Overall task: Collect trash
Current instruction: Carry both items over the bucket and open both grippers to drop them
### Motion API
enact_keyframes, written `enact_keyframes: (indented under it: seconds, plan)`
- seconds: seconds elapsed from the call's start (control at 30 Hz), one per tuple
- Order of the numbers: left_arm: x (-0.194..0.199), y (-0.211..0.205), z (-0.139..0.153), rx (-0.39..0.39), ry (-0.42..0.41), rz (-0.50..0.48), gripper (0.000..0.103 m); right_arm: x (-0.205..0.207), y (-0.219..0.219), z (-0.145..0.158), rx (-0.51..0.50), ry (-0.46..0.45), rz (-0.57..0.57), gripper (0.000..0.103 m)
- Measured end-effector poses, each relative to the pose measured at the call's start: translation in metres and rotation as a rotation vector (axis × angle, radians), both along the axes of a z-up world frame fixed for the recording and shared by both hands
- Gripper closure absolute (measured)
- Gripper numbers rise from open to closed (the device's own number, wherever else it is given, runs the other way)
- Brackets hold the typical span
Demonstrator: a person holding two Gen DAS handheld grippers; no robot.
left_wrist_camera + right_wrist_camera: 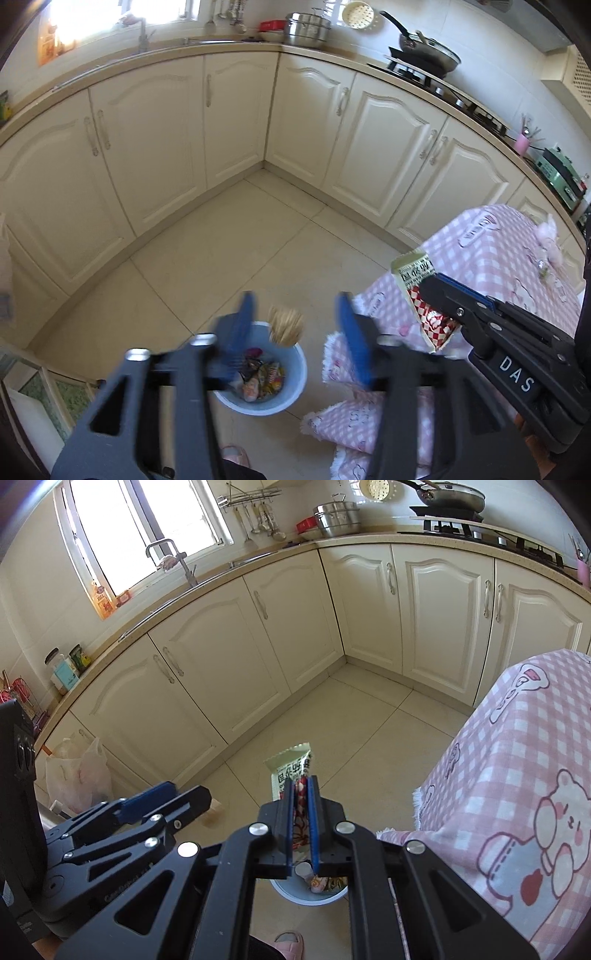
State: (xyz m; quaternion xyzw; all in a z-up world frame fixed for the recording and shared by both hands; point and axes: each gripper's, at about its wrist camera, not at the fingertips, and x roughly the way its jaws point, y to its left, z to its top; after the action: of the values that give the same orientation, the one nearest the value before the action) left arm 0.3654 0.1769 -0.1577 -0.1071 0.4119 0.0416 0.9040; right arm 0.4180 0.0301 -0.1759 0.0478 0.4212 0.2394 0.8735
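My left gripper [295,314] is open and empty above a light blue trash bucket [295,384] that holds several wrappers. A bundle of wooden sticks [285,325] is in mid-air just over the bucket's far rim, between my fingers. My right gripper [302,786] is shut on a snack wrapper [291,766], green-white at the top and red-checked below. It holds the wrapper above the bucket [310,895]. In the left wrist view the right gripper [432,284] and the wrapper [417,273] are at the right, beside the table.
A table with a pink checked cloth [517,775] stands at the right. Cream kitchen cabinets [147,155] line the far walls. A plastic bag [79,775] lies on the floor at the left. A pink slipper [290,943] is near the bottom edge.
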Motion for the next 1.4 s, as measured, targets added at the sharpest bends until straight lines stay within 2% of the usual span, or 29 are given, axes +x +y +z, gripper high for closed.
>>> enact_keyframes:
  seconds: [0.57, 0.83, 1.0, 1.03, 1.07, 1.4]
  plan:
    - [-0.014, 0.031, -0.002, -0.005, 0.009, 0.06, 0.045, 0.004, 0.041, -0.006, 0.001, 0.019, 0.057, 0.096]
    - [-0.02, 0.044, -0.002, -0.005, 0.008, 0.095, 0.04, 0.009, 0.055, -0.003, 0.023, 0.015, 0.077, 0.095]
    - [-0.022, 0.049, 0.003, 0.0, -0.004, 0.117, 0.036, 0.015, 0.065, 0.002, 0.039, 0.002, 0.092, 0.09]
    - [-0.022, 0.05, 0.004, 0.003, -0.005, 0.12, 0.035, 0.016, 0.066, 0.002, 0.042, -0.001, 0.093, 0.083]
    - [-0.022, 0.05, 0.006, 0.005, -0.007, 0.123, 0.035, 0.017, 0.067, 0.003, 0.045, -0.003, 0.092, 0.08]
    - [-0.024, 0.035, 0.021, 0.019, -0.035, 0.103, 0.033, 0.015, 0.04, 0.018, 0.062, -0.023, 0.045, 0.079]
